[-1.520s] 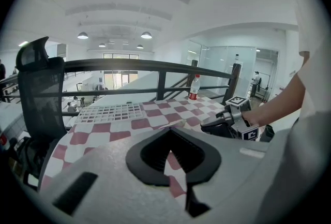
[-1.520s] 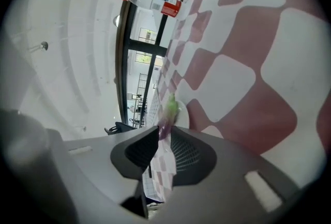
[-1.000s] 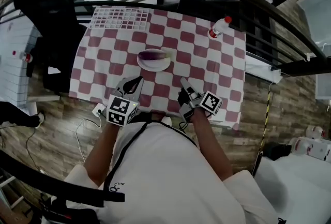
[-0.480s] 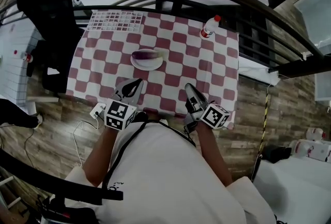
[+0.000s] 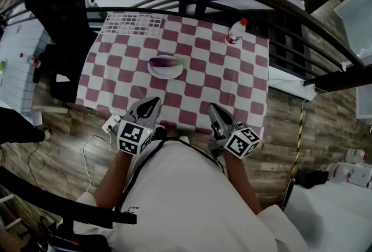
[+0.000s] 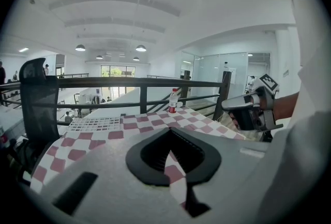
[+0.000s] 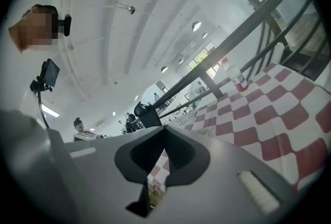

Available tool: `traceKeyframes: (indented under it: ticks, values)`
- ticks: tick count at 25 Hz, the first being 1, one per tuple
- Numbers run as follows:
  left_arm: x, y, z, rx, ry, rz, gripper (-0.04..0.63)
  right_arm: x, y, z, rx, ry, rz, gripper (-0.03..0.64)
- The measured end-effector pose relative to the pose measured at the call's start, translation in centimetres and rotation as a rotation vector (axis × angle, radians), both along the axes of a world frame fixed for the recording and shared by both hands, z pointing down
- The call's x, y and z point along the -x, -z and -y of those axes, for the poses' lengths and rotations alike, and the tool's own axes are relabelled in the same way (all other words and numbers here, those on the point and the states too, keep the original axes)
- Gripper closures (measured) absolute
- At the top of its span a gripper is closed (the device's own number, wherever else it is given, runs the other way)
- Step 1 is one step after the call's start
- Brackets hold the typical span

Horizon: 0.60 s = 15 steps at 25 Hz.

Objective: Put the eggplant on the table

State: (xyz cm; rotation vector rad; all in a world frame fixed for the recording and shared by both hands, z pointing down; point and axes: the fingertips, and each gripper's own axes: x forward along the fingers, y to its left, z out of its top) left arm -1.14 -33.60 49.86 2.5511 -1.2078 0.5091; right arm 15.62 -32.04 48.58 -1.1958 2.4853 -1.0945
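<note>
Pulled left gripper (image 5: 152,102) and right gripper (image 5: 213,107) back toward the near table (image 5: 232,79) edge; rolled the right one

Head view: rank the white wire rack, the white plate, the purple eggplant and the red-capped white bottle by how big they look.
1. White wire rack
2. White plate
3. Purple eggplant and red-capped white bottle: too alike to rank, and the bottle stands farther from the camera.

Eggplant (image 5: 166,61) on white plate (image 5: 165,74)
</note>
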Motion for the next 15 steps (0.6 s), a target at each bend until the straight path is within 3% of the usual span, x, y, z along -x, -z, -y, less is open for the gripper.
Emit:
traceKeyframes:
  ticks: [15]
  values:
    - [0.9, 0.5, 0.4, -0.015, 0.023, 0.012, 0.591, 0.7, 0.5, 0.8, -0.019, 0.023, -0.017, 0.611]
